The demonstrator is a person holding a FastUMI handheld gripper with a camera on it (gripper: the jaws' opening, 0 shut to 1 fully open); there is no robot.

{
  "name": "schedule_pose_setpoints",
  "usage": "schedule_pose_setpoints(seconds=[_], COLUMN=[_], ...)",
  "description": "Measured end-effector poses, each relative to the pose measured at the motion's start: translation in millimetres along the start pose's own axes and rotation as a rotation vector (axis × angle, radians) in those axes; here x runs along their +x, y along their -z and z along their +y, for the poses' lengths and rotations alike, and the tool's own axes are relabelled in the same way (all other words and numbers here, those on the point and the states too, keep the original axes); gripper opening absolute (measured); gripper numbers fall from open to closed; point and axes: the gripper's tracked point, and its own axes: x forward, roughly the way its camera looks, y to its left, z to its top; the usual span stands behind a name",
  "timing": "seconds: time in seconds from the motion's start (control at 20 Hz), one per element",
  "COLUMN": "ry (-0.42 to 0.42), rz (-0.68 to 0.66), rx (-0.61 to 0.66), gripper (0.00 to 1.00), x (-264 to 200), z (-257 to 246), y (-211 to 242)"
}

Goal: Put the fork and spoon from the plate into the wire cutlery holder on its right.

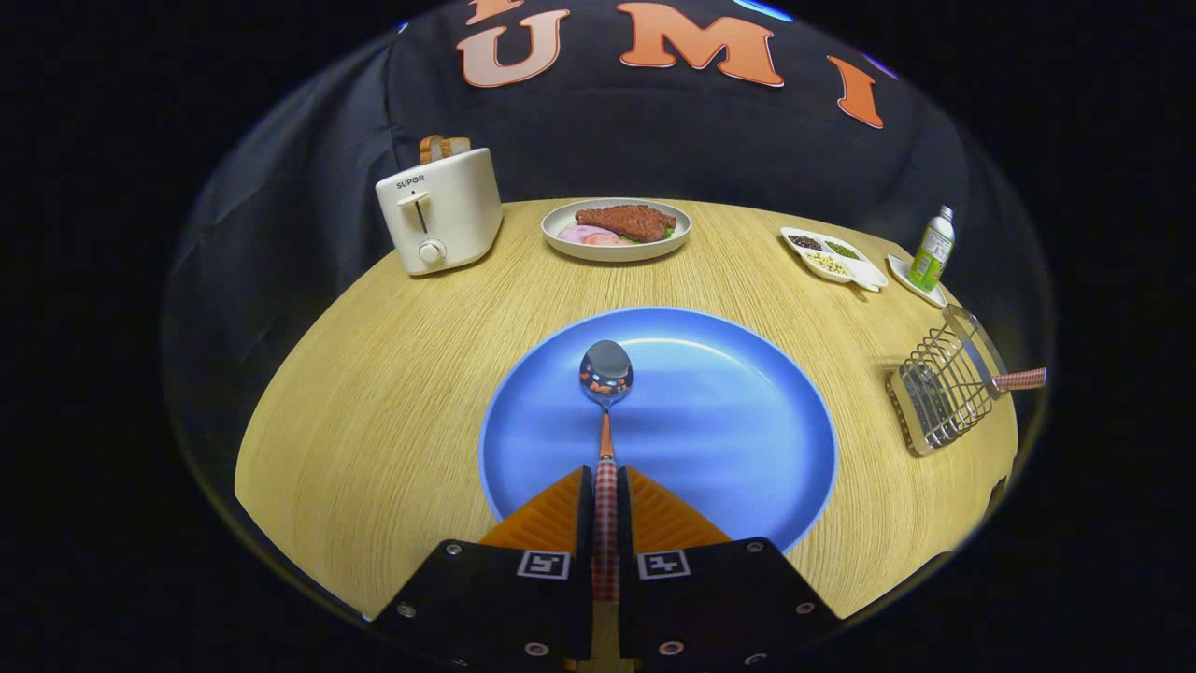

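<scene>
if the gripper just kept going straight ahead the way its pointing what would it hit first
The gripper is shut on the spoon by its checked handle, so the spoon's bowl leads. Straight on, over the blue plate, the plate of meat at the table's far edge probably comes first, though height and depth are unclear.

Your gripper [605,523] has both fingers closed on the spoon's [605,393] handle, its bowl out ahead over the plate [729,439]. To the plate's right sits the wire cutlery holder [939,393] with a fork [1018,379] handle sticking out. Beyond the plate sits a food dish [561,229], with a toaster [439,210] left of that.
</scene>
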Motion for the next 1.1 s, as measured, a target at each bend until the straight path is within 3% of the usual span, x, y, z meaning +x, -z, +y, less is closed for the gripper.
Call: schedule_pose_setpoints(seconds=[0.1, 0.5, 1.1], ry=[-0.008, -0.039, 0.028], rz=[-0.004, -0.011, 0.019], rx=[0.011, 0.018, -0.107], gripper=[0.07, 0.07, 0.07], x=[-5.9, -41.0, -98.1], z=[-1.1, -30.7, -141.7], y=[-6.4, -45.9, -106.2])
